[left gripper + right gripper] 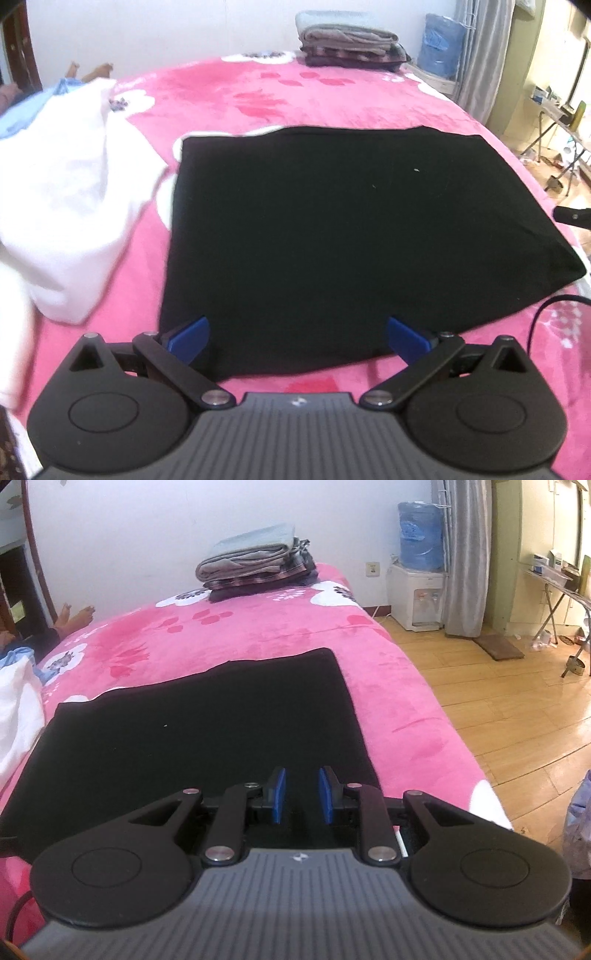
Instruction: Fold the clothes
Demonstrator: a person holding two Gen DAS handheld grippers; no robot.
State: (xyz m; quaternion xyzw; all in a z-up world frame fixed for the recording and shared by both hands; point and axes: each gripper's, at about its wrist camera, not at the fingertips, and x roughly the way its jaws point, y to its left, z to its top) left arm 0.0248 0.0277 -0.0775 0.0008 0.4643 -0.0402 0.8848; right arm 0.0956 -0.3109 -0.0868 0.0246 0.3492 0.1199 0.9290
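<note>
A black garment (332, 229) lies flat as a folded rectangle on the pink bed cover (258, 99). It also shows in the right wrist view (207, 731). My left gripper (297, 338) is wide open and empty, its blue pads over the garment's near left edge. My right gripper (302, 795) is partly open with a narrow gap between its blue pads, empty, over the garment's near right corner. Part of the right gripper shows at the far right of the left wrist view (570, 214).
A white garment (70, 206) lies crumpled at the left of the bed. A stack of folded clothes (349, 46) sits at the far end, also in the right wrist view (255, 566). A person's feet (75, 618) rest far left. Wooden floor (498, 686) and a water dispenser (419, 590) lie right.
</note>
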